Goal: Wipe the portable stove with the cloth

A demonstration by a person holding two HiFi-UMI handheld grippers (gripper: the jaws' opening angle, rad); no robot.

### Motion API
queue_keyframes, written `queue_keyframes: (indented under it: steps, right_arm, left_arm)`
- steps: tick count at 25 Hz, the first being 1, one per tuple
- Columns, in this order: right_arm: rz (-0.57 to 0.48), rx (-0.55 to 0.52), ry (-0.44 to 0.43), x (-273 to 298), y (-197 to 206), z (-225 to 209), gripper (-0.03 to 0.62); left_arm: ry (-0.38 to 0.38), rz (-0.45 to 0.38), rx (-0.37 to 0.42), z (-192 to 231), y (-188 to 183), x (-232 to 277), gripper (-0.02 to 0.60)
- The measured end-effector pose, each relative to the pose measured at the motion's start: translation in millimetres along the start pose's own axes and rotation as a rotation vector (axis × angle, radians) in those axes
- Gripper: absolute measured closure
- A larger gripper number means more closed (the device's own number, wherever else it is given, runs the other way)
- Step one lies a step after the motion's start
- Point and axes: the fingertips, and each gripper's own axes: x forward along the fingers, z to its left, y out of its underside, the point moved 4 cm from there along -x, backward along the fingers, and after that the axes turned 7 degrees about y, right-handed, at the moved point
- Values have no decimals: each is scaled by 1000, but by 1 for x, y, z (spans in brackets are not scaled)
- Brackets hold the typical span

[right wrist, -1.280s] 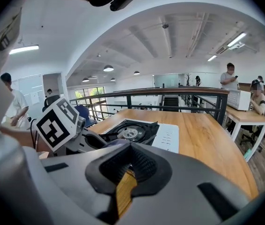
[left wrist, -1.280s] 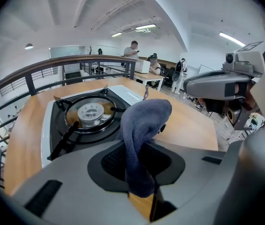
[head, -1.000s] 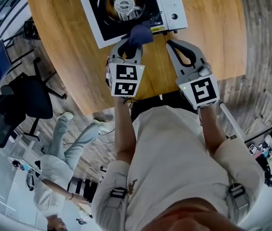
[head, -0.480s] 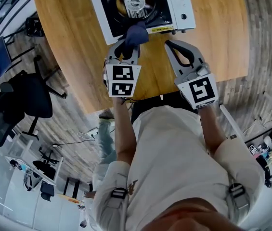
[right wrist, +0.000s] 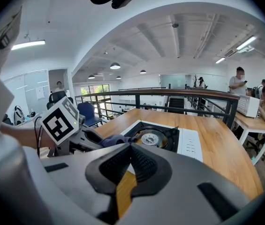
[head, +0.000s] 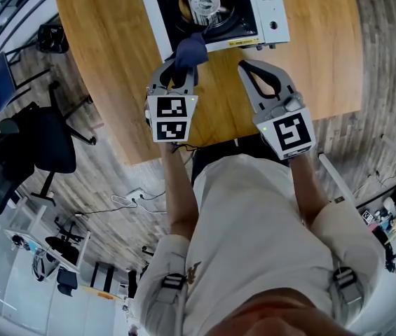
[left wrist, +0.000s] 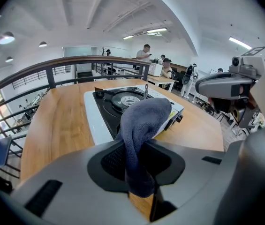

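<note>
The portable stove (head: 268,5) is white with a black top and a round burner (head: 205,2), and it stands at the far side of the wooden table. A dark blue cloth (head: 189,50) hangs over the stove's front edge near its left corner, with my left gripper (head: 182,61) shut on it. In the left gripper view the cloth (left wrist: 141,125) rises from between the jaws in front of the stove (left wrist: 92,114). My right gripper (head: 244,65) is shut on nothing, just in front of the stove's knob side. The right gripper view shows the stove (right wrist: 188,146) ahead.
The round wooden table (head: 106,61) ends close behind both grippers, near my body. Black office chairs (head: 36,145) stand on the floor at the left. A railing (right wrist: 179,97) runs behind the table, and people stand at desks (left wrist: 146,53) far off.
My left gripper has carried the cloth leftward along the stove's front edge toward its left corner. The right gripper has barely moved. A person on the floor has left the view.
</note>
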Motion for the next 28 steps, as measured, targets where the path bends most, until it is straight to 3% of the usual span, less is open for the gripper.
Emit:
queue_keyframes:
  steps: [13,28]
  right_arm:
    - [-14,-21,-45,6,-11,17,574]
    - [-82,-60,-226,5,-16,-3,574]
  left_arm:
    - [-78,-12,-65,21,13,-22,482]
    - [-285,-31,-104,2,-5,-65,482]
